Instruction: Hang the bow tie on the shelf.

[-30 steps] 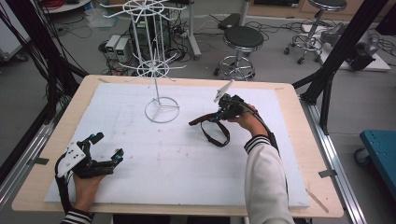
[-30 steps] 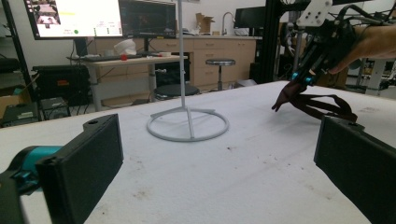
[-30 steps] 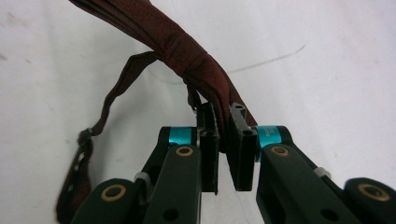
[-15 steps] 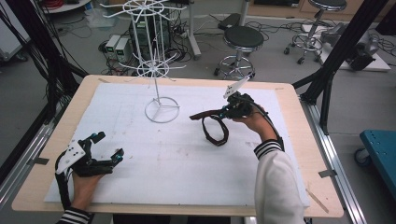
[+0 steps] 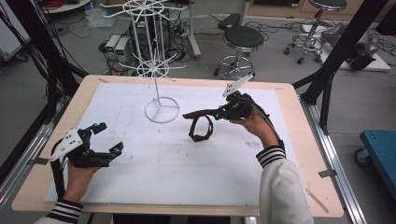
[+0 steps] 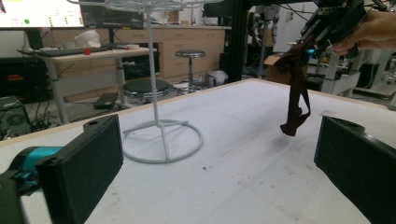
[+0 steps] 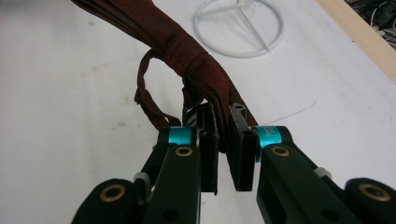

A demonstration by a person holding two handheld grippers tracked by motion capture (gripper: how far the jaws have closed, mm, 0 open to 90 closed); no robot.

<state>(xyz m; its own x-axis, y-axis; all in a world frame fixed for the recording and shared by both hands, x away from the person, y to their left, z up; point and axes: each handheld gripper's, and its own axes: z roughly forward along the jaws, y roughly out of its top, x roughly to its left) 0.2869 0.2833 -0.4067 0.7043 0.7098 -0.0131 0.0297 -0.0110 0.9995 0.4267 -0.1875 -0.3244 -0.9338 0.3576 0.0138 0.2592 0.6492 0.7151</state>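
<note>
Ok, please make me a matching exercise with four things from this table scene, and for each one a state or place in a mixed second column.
1. right gripper
2. left gripper
3. dark red strap
4. white wire stand

a. jaws wide apart, nothing between them
b. hangs down in a loop above the table
c. stands upright on a ring base
d. jaws closed on cloth

Pairs: 1-d, 2-a, 3-b, 4-c

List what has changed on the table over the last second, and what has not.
The right gripper, shut on the dark red strap, has lifted it off the sheet and carried it toward the far edge; its loop now hangs. The left gripper stays open, slightly raised. The white wire rack has not moved.
</note>
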